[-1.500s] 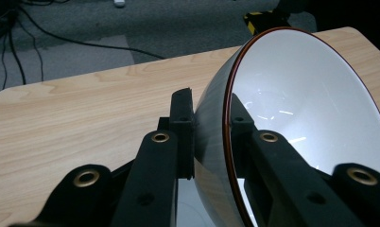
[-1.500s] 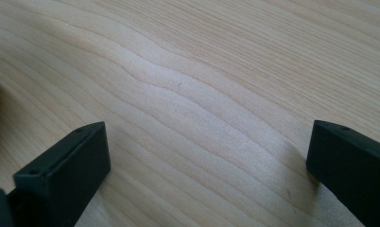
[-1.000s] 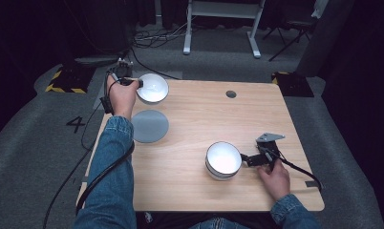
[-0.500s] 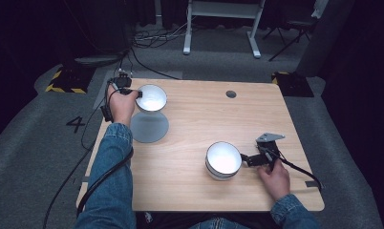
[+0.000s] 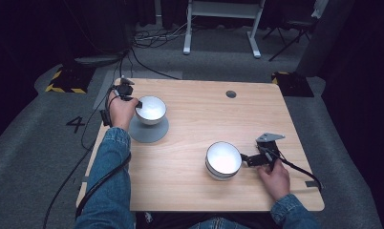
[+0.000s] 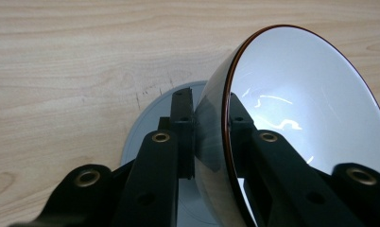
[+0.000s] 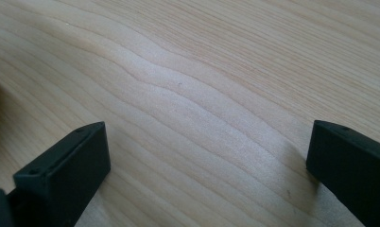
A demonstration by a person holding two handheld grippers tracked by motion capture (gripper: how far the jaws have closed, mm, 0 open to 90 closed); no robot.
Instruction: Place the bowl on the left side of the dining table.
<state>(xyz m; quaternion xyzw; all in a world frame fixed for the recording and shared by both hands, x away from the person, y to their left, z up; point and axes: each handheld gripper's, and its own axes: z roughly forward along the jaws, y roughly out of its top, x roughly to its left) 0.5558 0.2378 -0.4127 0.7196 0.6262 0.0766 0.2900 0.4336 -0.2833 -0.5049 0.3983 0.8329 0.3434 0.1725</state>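
Gripping bowl: the left gripper (image 5: 135,103) pinches the rim of the white bowl (image 5: 151,109), upper left of the high view, above the grey saucer (image 5: 149,132).
Hidden: whether bowl and saucer touch cannot be told; the jaws cover the bowl's base in the left gripper view.
Open room: bare table (image 5: 204,119) lies between this bowl and the second bowl (image 5: 223,160), lower right.
Right gripper (image 5: 247,159): jaws spread wide, empty, just beside the second bowl.
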